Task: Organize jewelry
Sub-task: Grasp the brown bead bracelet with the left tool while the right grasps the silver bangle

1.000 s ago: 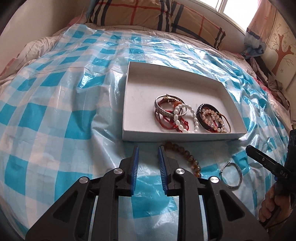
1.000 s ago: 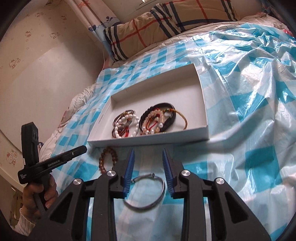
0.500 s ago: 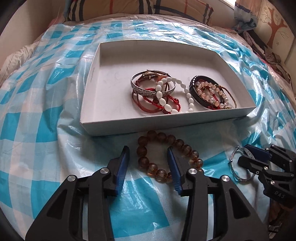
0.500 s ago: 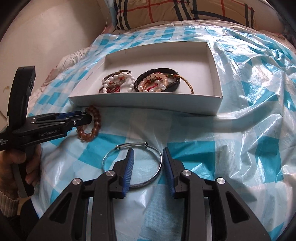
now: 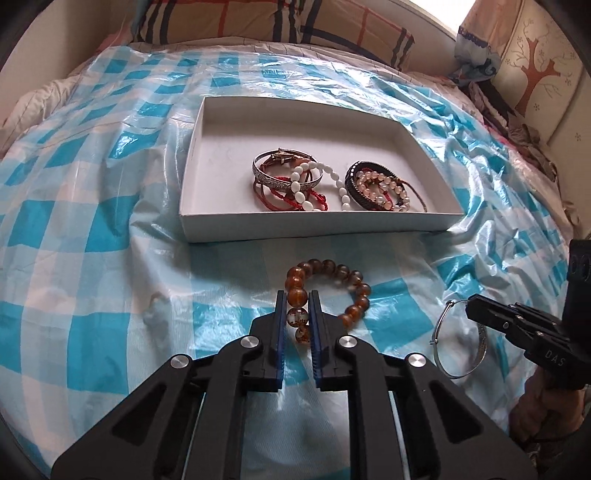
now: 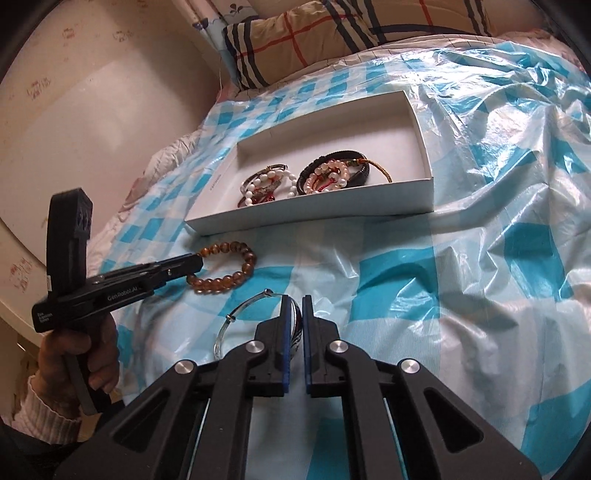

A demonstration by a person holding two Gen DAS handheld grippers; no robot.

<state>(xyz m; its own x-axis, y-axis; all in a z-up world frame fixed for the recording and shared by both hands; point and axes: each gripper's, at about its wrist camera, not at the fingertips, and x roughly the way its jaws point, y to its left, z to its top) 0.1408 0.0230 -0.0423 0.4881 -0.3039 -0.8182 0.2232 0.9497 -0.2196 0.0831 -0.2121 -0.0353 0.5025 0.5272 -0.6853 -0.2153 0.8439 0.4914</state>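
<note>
An amber bead bracelet (image 5: 332,267) lies on the blue-checked plastic sheet in front of a white box (image 5: 314,229). My left gripper (image 5: 297,295) is closing on its near-left beads, and the blue pads press on them. To the right lies a thin silver bangle (image 6: 240,314). My right gripper (image 6: 294,301) is shut on the bangle's right side. The right wrist view shows the left gripper (image 6: 199,262) at the amber bracelet (image 6: 236,277). In the left wrist view the right gripper (image 5: 471,308) sits over the bangle (image 5: 439,332).
The white box (image 6: 314,212) holds several bracelets (image 5: 295,184): silver, red cord, white beads, black band, pink beads. A plaid pillow (image 5: 277,22) lies at the head of the bed. The wall (image 6: 92,110) runs along the left, and crumpled plastic sheet (image 6: 498,184) spreads to the right.
Both grippers went from open to closed, the left onto the amber beads, the right onto the silver bangle. Both views pulled back a little from the box in the last half second.
</note>
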